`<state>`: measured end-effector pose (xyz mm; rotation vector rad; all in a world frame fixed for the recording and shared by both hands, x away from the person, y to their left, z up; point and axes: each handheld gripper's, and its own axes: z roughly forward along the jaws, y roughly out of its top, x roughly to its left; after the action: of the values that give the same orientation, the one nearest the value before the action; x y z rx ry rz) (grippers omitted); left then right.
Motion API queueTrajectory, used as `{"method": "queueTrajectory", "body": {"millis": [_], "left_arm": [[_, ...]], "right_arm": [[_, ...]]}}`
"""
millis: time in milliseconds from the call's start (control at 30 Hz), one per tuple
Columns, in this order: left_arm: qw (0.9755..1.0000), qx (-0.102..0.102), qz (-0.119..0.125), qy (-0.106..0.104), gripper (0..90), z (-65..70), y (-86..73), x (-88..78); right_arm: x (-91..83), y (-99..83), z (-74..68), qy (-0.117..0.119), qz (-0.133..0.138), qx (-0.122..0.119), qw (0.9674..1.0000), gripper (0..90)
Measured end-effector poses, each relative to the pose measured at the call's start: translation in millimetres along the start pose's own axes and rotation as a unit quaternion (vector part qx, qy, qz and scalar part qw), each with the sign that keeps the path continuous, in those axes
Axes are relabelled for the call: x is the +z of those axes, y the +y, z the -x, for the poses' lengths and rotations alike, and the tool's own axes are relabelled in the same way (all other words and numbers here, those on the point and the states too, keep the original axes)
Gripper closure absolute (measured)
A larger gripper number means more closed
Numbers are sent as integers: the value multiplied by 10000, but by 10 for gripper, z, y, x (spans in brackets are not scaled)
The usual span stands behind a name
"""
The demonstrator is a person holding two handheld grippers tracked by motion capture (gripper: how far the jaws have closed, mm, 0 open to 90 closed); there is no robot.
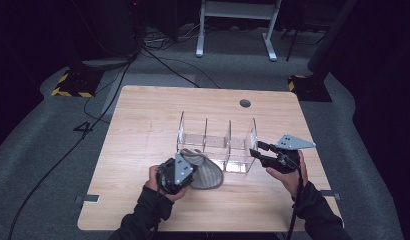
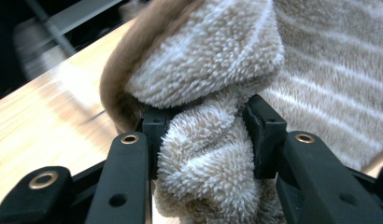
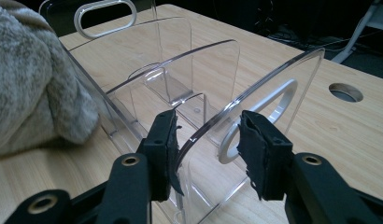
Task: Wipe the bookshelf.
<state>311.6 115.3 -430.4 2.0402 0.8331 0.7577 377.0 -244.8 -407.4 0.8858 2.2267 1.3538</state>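
Clamped in the left tongs (image 2: 201,126) — a fluffy beige slipper (image 1: 207,172), just left of and against the clear acrylic organizer (image 1: 217,142), toe toward it — right tongs (image 3: 208,149) half-open astride its end wall on the table (image 1: 143,120).

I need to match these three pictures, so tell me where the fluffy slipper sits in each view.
High view: the fluffy slipper lies low centre, at the left tool.
Left gripper view: it covers the centre and right, pinched between the jaws.
Right gripper view: upper left edge.
Shared landmark: the wooden table.
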Motion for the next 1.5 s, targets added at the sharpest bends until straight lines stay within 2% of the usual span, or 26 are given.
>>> {"method": "queueTrajectory", "body": {"millis": [33, 100, 200, 333, 367, 500, 533, 567, 600, 633, 667, 700, 767, 933, 1033, 1067, 1133, 1167, 1267, 1367, 1500], "left_arm": [[9999, -73, -5, 92, 594, -70, -50, -46], [9997, -250, -21, 77, 589, -176, -127, -99], [9993, -252, -10, 263, 584, -236, -182, -123], [9994, -301, 1, 140, 590, -240, -197, -79], [9995, -303, 32, 57, 591, -204, -175, -57], [9997, -223, 136, -35, 594, -79, -82, 21], [9998, -138, 141, -58, 596, -36, -60, 42], [9998, -138, 141, -58, 596, -36, -60, 42], [9998, -1, 175, -110, 596, 73, -2, 101], [9998, -1, 175, -110, 596, 73, -2, 101], [9995, 3, 200, -244, 596, 152, 65, 172], [9995, 3, 200, -244, 596, 152, 65, 172], [9990, -31, 249, -371, 597, 241, 140, 254], [9980, 122, 288, -547, 595, 541, 303, 462], [9963, 172, 347, -771, 596, 714, 389, 572], [9963, 172, 347, -771, 599, 714, 389, 572], [9949, 405, 376, -847, 600, 924, 453, 702], [9943, 369, 369, -932, 599, 980, 483, 745], [9936, 385, 351, -1007, 599, 1046, 553, 790], [9923, 622, 320, -1024, 601, 1129, 617, 841], [9920, 578, 381, -1052, 614, 1095, 599, 828]], "right_arm": [[-2, 1, -5, -10, -9, -1, 10000, 574], [-7, -1, -15, 2, -12, -12, 10000, 573], [-5, 0, -9, 15, -9, 3, 10000, 572], [-4, 1, -8, 18, -11, 10, 10000, 572], [-3, 1, -7, 21, -11, 12, 10000, 572], [-4, 2, -13, 2, -19, 22, 10000, 572], [-5, 1, -18, -6, -16, 25, 10000, 572], [-5, 1, -18, -6, -16, 25, 10000, 572], [-4, 4, -25, -29, -26, 8, 10000, 572], [-4, 4, -25, -29, -26, 8, 10000, 572], [-1, 6, -30, -31, -20, 8, 10000, 572], [-1, 6, -30, -31, -20, 8, 10000, 572], [0, 7, -38, -42, -23, 8, 10000, 572], [0, 8, -47, -84, -26, 27, 10000, 571], [1, 12, -51, -103, -36, 28, 9999, 571], [1, 10, -51, -101, -32, 30, 9999, 571], [0, 10, -53, -102, -28, 22, 9999, 571], [1, 11, -53, -104, -32, 19, 9999, 571], [0, 18, -60, -133, -64, 13, 9999, 573], [2, 15, -52, -116, -43, 5, 9999, 573], [4, 16, -48, -109, -42, -13, 9999, 573]]}}
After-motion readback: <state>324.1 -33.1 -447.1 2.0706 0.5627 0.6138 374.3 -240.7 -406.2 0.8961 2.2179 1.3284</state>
